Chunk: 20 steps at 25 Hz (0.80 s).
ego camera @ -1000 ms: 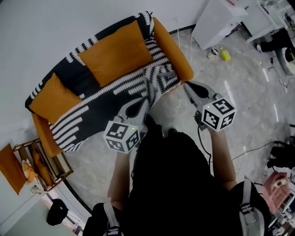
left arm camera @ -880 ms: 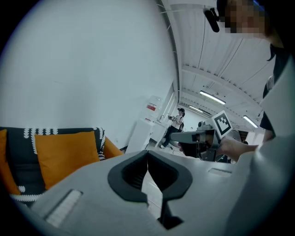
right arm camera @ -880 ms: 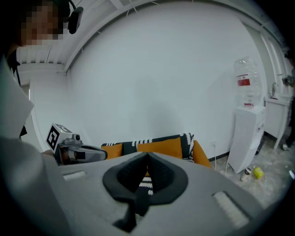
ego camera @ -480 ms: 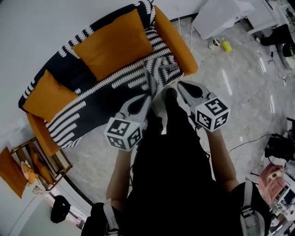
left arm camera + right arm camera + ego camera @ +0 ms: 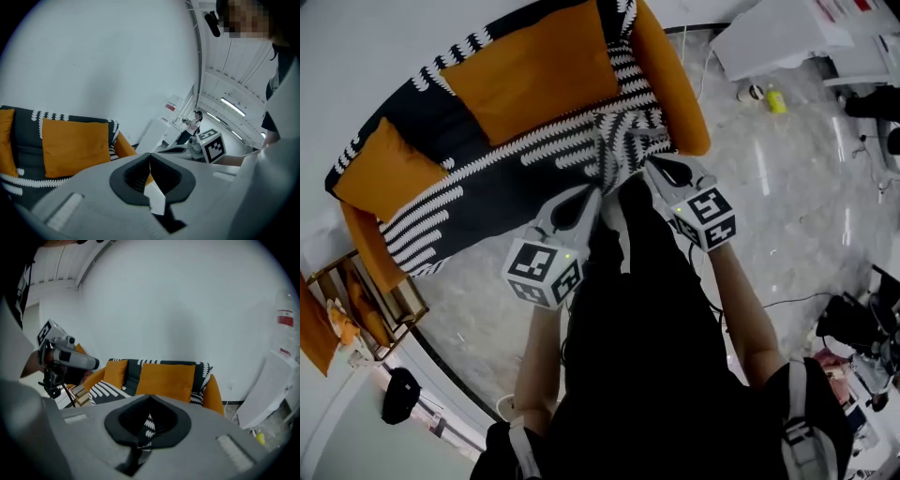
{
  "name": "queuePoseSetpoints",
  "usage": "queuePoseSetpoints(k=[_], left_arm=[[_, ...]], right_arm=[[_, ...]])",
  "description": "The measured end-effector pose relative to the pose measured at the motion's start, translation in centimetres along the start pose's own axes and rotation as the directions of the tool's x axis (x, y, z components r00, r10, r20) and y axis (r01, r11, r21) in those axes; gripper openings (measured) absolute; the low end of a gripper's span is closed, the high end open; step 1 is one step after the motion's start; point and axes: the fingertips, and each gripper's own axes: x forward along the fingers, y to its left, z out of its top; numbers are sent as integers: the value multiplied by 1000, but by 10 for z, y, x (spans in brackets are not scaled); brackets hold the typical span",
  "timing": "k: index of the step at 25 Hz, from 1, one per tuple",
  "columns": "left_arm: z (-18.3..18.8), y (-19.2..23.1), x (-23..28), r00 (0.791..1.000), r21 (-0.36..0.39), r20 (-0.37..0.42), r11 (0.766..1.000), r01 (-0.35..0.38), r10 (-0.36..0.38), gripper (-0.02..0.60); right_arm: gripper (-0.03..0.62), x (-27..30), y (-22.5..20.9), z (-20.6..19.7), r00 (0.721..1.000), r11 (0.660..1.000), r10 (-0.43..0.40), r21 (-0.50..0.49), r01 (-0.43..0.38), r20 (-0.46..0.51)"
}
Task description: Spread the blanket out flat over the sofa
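At the sofa (image 5: 364, 246) front edge: blanket (image 5: 487, 192) over seat and back, one ridge of bunched cloth (image 5: 617, 155) beside the orange armrest (image 5: 680, 89), unchanged. Left gripper (image 5: 595, 193) and right gripper (image 5: 651, 166): both lower and closer to that edge than a second ago, jaws fully together. The right tip seems to meet the ridge; a pinch is unconfirmed. Judgement: approach stage, flattening not begun.

even, diffuse indoor light is filling all three views, ceiling strip lights (image 5: 232, 105) are glowing, the glossy floor (image 5: 769, 216) is throwing pale glare, and fisheye distortion is bending and darkening the edges of both gripper views.
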Motion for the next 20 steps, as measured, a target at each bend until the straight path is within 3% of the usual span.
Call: queuePoseSetpoints(k=[7, 20], left_arm=[[-5, 25, 52, 993, -85, -57, 991, -104, 100, 11], [-61, 95, 155, 972, -213, -160, 956, -202, 170, 11]], right_arm=[[5, 70, -63, -45, 989, 990, 62, -121, -78, -134], [6, 200, -145, -121, 935, 968, 166, -127, -215, -312]])
